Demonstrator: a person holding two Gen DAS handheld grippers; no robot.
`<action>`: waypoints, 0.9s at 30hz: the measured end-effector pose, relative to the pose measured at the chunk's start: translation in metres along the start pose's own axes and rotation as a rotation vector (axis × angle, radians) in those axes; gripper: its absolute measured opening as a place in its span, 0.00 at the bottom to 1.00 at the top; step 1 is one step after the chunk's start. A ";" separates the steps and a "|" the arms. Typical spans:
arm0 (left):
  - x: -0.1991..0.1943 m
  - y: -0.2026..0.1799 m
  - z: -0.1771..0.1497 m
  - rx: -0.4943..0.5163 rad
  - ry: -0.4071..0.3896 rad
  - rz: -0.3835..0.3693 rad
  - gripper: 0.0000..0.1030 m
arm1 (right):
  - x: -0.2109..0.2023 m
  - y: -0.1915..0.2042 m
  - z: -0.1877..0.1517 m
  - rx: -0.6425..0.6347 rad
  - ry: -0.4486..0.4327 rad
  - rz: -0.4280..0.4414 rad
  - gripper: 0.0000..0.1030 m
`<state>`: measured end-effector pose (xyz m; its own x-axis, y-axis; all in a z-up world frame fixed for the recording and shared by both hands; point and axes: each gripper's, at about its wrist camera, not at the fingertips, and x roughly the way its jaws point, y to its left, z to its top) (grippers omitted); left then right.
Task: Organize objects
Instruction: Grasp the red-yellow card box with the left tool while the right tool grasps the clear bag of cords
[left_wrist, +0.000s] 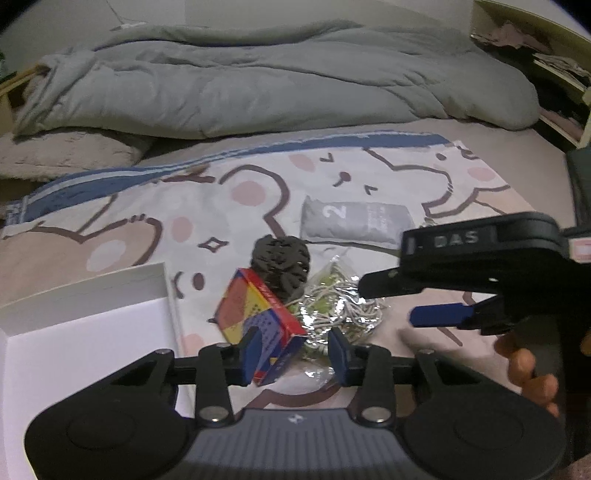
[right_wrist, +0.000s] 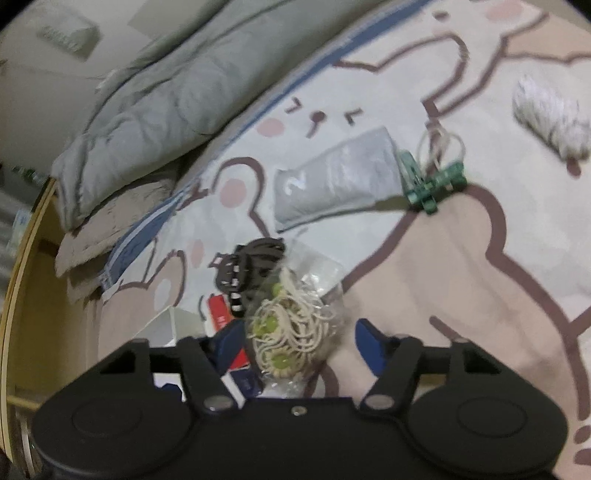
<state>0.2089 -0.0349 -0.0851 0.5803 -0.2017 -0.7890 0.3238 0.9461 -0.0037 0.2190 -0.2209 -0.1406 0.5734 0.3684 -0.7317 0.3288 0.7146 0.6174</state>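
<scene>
A colourful card box (left_wrist: 258, 325) lies on the bear-print bed sheet (left_wrist: 229, 206). My left gripper (left_wrist: 293, 350) is open around its near end. Behind it lie a dark hair claw clip (left_wrist: 282, 264) and a clear bag of beaded cord (left_wrist: 332, 306). My right gripper (left_wrist: 388, 301) is open and hovers just right of that bag. In the right wrist view the bag (right_wrist: 291, 325) sits between the open fingers of the right gripper (right_wrist: 299, 347), with the clip (right_wrist: 243, 269) and red box edge (right_wrist: 221, 317) beyond. A grey pouch marked 2 (left_wrist: 354, 221) lies farther back.
An open white box (left_wrist: 74, 350) sits at the left by my left gripper. A rumpled grey duvet (left_wrist: 258, 81) fills the back. Green clothespins with a ring (right_wrist: 436, 181) and a white fluffy item (right_wrist: 550, 118) lie to the right. A wooden bed frame (right_wrist: 22, 295) runs along the left.
</scene>
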 end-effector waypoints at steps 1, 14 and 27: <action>0.004 0.000 0.000 0.001 0.005 -0.010 0.39 | 0.004 -0.003 0.000 0.015 0.006 0.001 0.61; 0.045 0.000 -0.003 -0.026 0.033 0.042 0.40 | 0.043 -0.009 0.003 0.074 0.046 0.029 0.46; 0.045 0.001 -0.005 -0.014 0.060 0.082 0.31 | 0.027 0.012 0.000 -0.115 0.026 -0.024 0.24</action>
<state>0.2321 -0.0418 -0.1236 0.5584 -0.1083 -0.8225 0.2660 0.9624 0.0539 0.2384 -0.2020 -0.1534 0.5460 0.3647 -0.7542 0.2530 0.7865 0.5634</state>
